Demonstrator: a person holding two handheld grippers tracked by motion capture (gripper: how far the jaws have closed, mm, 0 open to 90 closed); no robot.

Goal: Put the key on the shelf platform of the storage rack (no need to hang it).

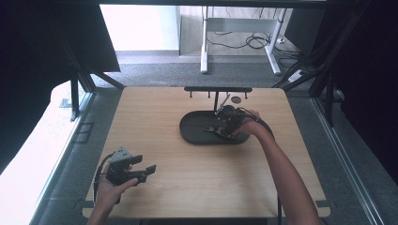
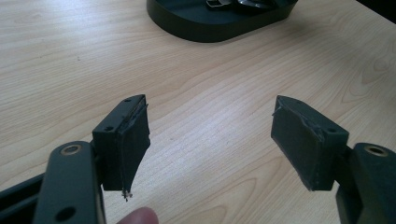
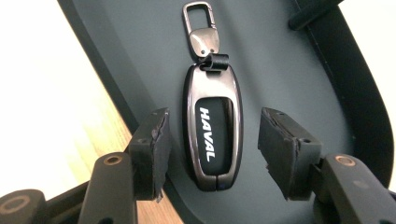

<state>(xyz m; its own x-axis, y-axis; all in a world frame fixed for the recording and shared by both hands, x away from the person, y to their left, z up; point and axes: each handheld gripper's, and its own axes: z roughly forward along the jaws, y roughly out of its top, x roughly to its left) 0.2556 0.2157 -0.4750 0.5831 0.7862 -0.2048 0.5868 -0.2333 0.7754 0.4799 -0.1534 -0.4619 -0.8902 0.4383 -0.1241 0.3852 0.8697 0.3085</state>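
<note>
Both grippers stand with jaws spread and gripping nothing: the right gripper [image 1: 224,123] reaches over a dark oval tray, while the left gripper [image 1: 126,168] hovers low over the near left part of a light wooden table [image 1: 197,183].

Grey carpeted floor [image 1: 155,72] surrounds the table, with black frame struts [image 1: 77,77] rising at both sides. Beyond the far edge stand the white legs of another desk [image 1: 204,42], with dark cables [image 1: 256,41] looped on the floor beside them. A bright, washed-out white surface [image 1: 28,150] runs along the left.

On the table's far half, right of centre, lies the black oval tray [image 1: 192,127], also visible at the top of the left gripper view [image 2: 205,28]. A black bar stand [image 1: 218,89] rises from the tray's far side, its crossbar carrying small pegs. A small dark round object [image 1: 236,100] rests on the wood just right of the stand; what it is cannot be told.

In the right gripper view, a Haval car key fob [image 3: 214,135] in a dark metallic case lies flat on the tray floor [image 3: 280,70], squarely between the parted jaws and touching neither. A metal clip [image 3: 201,28] joins its far end by a short black loop [image 3: 215,61].

In the left gripper view, bare wood grain [image 2: 210,116] shows between the jaws, and a fingertip [image 2: 137,217] sits at the bottom edge.
</note>
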